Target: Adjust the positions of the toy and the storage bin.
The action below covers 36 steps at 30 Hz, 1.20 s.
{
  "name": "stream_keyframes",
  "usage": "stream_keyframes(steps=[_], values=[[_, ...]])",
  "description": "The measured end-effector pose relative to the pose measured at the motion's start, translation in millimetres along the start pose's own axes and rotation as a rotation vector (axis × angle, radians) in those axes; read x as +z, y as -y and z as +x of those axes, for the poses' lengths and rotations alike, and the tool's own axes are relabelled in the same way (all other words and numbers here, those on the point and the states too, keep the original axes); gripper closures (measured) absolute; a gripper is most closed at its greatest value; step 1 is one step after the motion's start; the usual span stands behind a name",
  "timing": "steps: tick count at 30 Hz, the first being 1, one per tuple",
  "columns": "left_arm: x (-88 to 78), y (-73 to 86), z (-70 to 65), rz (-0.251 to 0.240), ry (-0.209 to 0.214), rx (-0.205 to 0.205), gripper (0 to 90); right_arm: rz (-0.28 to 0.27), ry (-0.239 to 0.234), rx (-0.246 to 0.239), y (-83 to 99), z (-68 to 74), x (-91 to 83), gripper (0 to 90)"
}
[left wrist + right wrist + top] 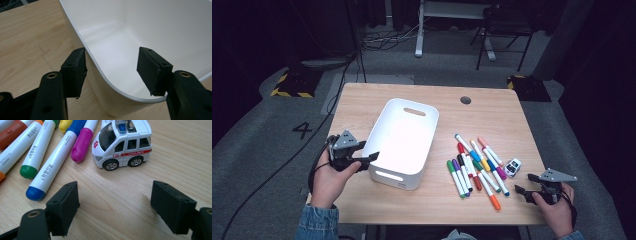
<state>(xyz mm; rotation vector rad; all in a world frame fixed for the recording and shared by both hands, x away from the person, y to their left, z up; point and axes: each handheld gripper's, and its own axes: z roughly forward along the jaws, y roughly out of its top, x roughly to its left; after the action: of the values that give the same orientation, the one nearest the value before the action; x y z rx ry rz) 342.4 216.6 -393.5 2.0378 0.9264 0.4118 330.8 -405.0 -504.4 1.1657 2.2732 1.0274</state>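
Bin: the white bin stands at the centre of the high view on the wooden table, long side running from lower centre toward the upper middle, a handle slot in each end wall.
Bin, close up: in the left gripper view the rounded near corner of its rim passes between the two black jaws; the far walls run off the top and right edges of the frame.
Left gripper: the left gripper sits at the bin's lower left corner in the high view; one pad lies against the outside of the wall, the other stands inside the bin, away from the wall, so the jaws straddle the rim with a gap and do not pinch it.
Left hand pose: the hand comes in from the lower left, a denim cuff at the frame's bottom edge, the gripper pointing right toward the bin.
Right gripper: the right gripper rests at the lower right of the high view, jaws wide apart with bare table between them.
Toy ambulance: a small white ambulance stands just beyond those jaws; its roof is cut off by the top edge.
Markers: coloured markers lie in a loose row between bin and ambulance; their print is too small to read.
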Motion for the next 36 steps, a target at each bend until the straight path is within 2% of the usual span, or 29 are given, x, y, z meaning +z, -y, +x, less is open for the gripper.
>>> stream_keyframes(steps=[6, 9, 13, 20, 23, 29, 31, 33, 36], values=[[0.0, 2.7, -20.3, -0.009, 0.024, -0.001, 38.0, 0.000, 0.000, 0.000, 0.0, 0.0, 0.0, 22.7], [-0.1, 1.8, -27.2, -0.004, 0.019, 0.026, 37.6, 0.000, 0.000, 0.000, 0.0, 0.0, 0.0, 22.7], [-0.6, 1.6, -34.4, 0.004, 0.026, 0.032, 37.6, 0.000, 0.000, 0.000, 0.0, 0.0, 0.0, 22.7], [-1.9, 3.9, -55.3, 0.007, 0.072, 0.062, 37.3, 0.000, -0.001, 0.000, 0.0, -0.1, 0.0, 22.7], [0.0, 3.6, -61.0, 0.008, 0.092, 0.061, 35.8, 0.000, -0.001, 0.000, 0.0, 0.0, 0.0, 22.7], [3.6, 2.6, -66.4, 0.013, 0.117, 0.041, 32.9, 0.000, -0.001, 0.000, 0.0, -0.1, 0.0, 22.7], [2.9, 2.2, -64.5, 0.014, 0.113, 0.059, 32.6, 0.001, -0.001, 0.000, -0.1, -0.1, 0.0, 22.7], [0.3, 0.9, -61.2, 0.005, 0.127, 0.041, 31.8, 0.003, -0.003, 0.001, -0.3, -0.3, -0.1, 22.6], [-7.6, -3.2, -55.7, -0.012, 0.106, 0.061, 28.0, 0.006, -0.005, 0.001, -0.6, -0.3, 0.0, 22.5]])
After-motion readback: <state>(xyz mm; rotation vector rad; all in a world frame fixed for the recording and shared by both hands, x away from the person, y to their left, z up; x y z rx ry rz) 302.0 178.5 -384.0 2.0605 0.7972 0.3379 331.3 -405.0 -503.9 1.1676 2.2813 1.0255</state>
